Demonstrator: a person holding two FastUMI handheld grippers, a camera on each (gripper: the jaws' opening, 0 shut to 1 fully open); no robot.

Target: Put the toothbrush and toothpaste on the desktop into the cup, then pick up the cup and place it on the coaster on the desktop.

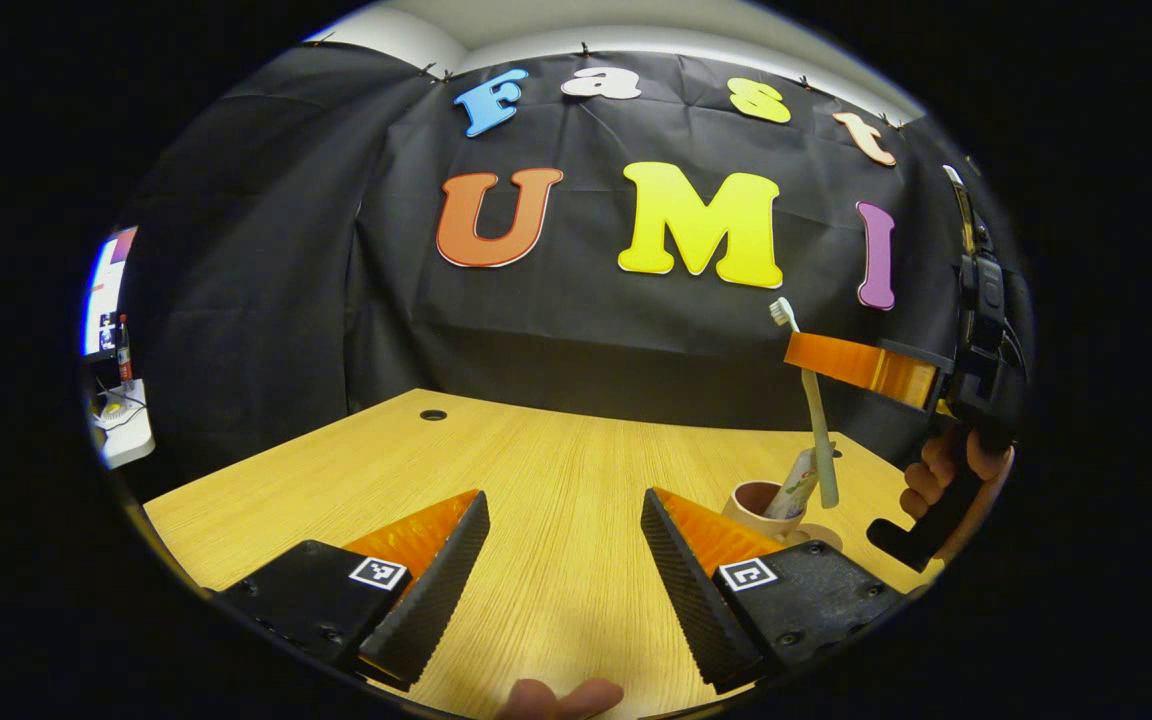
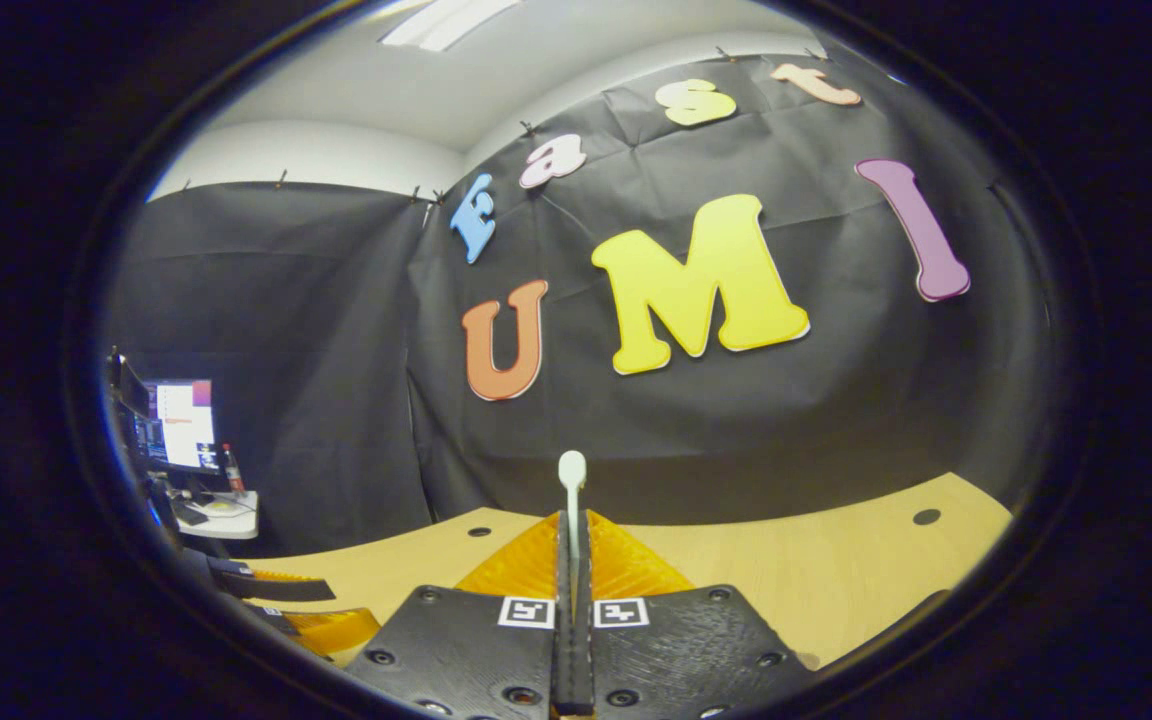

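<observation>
In the left gripper view, your left gripper (image 1: 561, 570) sits at the bottom centre of the frame with its two fingers spread wide and nothing between them, only bare desktop (image 1: 536, 470) under the gap. A fingertip of your hand (image 1: 561, 697) shows at the very bottom edge. Farther in, at lower right, the cup (image 1: 758, 505) stands upright on the desktop with the toothpaste (image 1: 796, 482) leaning inside it, its top sticking out above the rim. A round edge just beside the cup's base may be the coaster, but you cannot tell from here. Above the cup, the toothbrush (image 1: 816, 420) hangs nearly upright, bristle head up, its lower end down at the cup's mouth beside the toothpaste. Your right gripper (image 1: 861, 367) reaches in from the right edge and pinches the toothbrush high on its handle, your right hand (image 1: 946, 470) wrapped round the grip below.

In the right gripper view, your right gripper (image 2: 573, 600) at bottom centre is clenched on the toothbrush (image 2: 572, 500), both fingers pressed flat against the handle, the head poking up past the fingertips. Your left gripper (image 2: 286, 600) shows at lower left. A monitor (image 2: 181, 425) glows far left, well beyond the desktop (image 2: 836, 570).
</observation>
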